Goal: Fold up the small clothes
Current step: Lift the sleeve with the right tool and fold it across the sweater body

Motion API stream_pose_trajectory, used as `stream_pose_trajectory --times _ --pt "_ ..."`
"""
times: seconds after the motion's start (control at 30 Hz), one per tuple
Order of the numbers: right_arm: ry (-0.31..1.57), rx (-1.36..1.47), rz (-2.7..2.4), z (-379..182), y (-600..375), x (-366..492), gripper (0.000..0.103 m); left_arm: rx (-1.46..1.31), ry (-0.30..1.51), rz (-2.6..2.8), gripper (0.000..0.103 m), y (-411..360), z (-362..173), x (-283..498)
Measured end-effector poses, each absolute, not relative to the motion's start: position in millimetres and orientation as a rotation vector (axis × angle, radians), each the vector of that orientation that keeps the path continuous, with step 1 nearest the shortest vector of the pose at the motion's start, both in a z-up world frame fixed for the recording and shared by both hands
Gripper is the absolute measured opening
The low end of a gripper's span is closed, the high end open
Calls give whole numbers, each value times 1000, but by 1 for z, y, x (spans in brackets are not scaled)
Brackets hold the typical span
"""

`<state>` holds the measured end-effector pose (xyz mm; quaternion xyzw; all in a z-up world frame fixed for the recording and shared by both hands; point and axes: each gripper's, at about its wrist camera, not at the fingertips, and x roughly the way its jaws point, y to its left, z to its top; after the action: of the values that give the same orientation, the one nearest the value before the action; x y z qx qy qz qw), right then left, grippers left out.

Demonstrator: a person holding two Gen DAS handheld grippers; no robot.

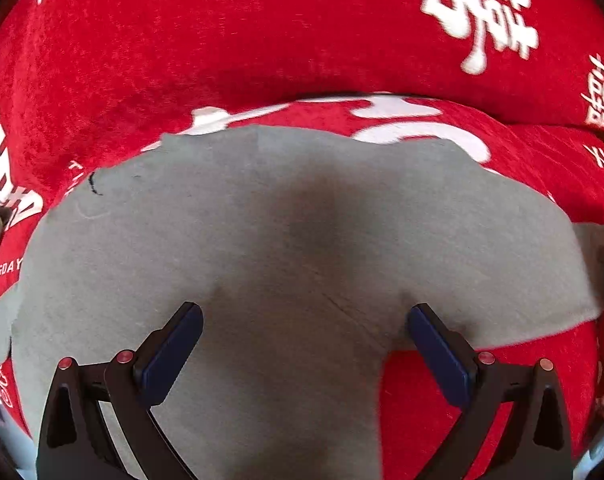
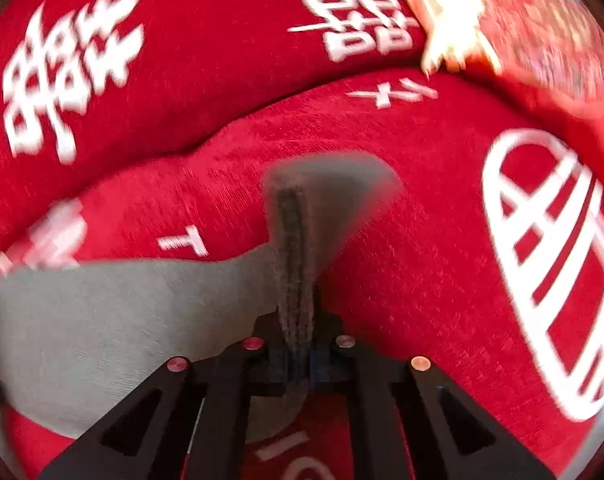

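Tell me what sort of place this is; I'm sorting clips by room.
Probably a home, on a sofa or bed: a grey garment lies on soft red plush fabric with white printed characters, and a cushion-like bulge rises behind it.

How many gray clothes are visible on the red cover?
1. A gray knit fabric garment lies spread on the red printed cover, its edge pinched in the right tool. More may be hidden.
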<state>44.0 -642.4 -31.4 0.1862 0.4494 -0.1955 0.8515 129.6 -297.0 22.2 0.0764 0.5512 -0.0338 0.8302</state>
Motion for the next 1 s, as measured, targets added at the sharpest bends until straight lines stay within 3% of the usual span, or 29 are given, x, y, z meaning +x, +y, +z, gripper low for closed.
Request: stream_pose_trajectory --times 0.3,1.0 --pt "730 524 -308 27 -626 -3 7 97 1187 -108 103 -260 28 116" --pt "654 439 -190 120 -482 -10 7 -39 1167 17 103 -71 35 47"
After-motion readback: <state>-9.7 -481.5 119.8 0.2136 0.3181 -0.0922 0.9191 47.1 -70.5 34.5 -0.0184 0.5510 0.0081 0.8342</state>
